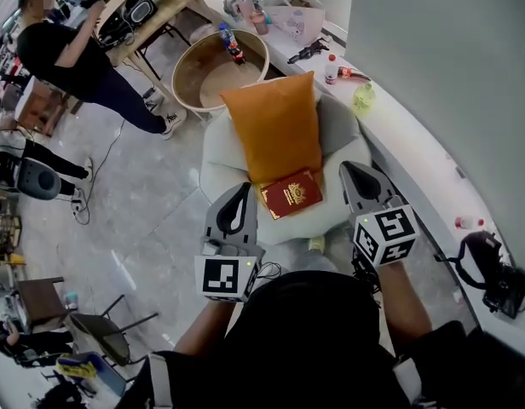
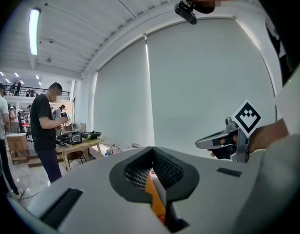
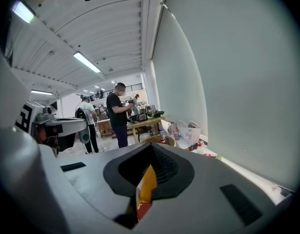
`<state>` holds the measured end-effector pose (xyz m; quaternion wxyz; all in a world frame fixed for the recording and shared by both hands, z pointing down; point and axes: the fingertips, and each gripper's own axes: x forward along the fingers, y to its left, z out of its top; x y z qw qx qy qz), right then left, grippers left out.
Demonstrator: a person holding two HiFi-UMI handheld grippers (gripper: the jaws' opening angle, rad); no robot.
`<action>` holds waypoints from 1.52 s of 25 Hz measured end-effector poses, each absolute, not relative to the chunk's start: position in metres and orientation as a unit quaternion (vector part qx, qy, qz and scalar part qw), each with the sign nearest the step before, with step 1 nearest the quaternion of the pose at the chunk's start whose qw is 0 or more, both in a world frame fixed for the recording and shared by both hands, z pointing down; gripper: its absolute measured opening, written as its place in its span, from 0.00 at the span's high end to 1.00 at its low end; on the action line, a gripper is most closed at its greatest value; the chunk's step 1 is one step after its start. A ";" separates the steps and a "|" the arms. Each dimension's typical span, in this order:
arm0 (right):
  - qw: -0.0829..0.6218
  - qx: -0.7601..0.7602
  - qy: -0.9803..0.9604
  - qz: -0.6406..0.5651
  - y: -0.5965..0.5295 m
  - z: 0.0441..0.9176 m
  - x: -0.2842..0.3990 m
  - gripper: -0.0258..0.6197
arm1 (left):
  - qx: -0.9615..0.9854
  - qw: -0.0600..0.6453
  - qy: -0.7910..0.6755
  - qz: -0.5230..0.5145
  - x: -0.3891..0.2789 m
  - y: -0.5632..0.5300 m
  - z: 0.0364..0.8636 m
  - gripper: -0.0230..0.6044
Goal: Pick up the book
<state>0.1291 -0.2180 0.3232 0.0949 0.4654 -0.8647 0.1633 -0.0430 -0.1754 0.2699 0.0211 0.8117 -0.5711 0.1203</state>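
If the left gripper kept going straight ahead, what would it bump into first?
Likely the orange cushion: the left gripper aims just beside the red book, though depth is unclear.

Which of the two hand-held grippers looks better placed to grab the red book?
Left, probably. The left hand-held gripper has its tip close beside the left edge of the book; the right hand-held gripper stands slightly farther off. Both have jaws together, so either must open first.
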 end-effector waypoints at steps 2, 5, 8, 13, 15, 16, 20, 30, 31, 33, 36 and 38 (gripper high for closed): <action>0.095 0.465 -0.865 0.164 -0.226 0.324 0.135 0.95 | 0.812 0.019 -0.571 0.117 -0.039 -0.183 0.270 0.96; 0.098 0.465 -0.865 0.164 -0.236 0.326 0.144 0.95 | 0.818 0.016 -0.564 0.112 -0.033 -0.191 0.275 0.96; 0.097 0.464 -0.865 0.164 -0.245 0.326 0.150 0.95 | 0.817 0.016 -0.565 0.112 -0.029 -0.198 0.276 0.96; 0.099 0.462 -0.866 0.165 -0.255 0.326 0.155 0.95 | 0.817 0.015 -0.566 0.111 -0.024 -0.207 0.275 0.96; 0.101 0.460 -0.866 0.165 -0.257 0.327 0.156 0.95 | 0.816 0.016 -0.566 0.113 -0.022 -0.208 0.277 0.96; 0.101 0.459 -0.867 0.166 -0.257 0.328 0.156 0.95 | 0.816 0.017 -0.567 0.114 -0.022 -0.209 0.278 0.95; 0.102 0.455 -0.869 0.167 -0.259 0.332 0.154 0.95 | 0.814 0.018 -0.570 0.115 -0.023 -0.210 0.280 0.96; 0.100 0.444 -0.874 0.168 -0.260 0.332 0.142 0.95 | 0.809 0.020 -0.574 0.125 -0.030 -0.204 0.280 0.96; 0.101 0.443 -0.875 0.168 -0.261 0.334 0.141 0.95 | 0.809 0.020 -0.573 0.126 -0.031 -0.205 0.282 0.96; 0.106 0.443 -0.874 0.170 -0.262 0.340 0.141 0.95 | 0.810 0.023 -0.572 0.129 -0.034 -0.207 0.286 0.96; 0.115 0.441 -0.873 0.174 -0.266 0.348 0.136 0.95 | 0.808 0.035 -0.572 0.136 -0.043 -0.209 0.296 0.96; 0.121 0.439 -0.872 0.178 -0.271 0.351 0.130 0.95 | 0.807 0.048 -0.572 0.137 -0.050 -0.212 0.301 0.96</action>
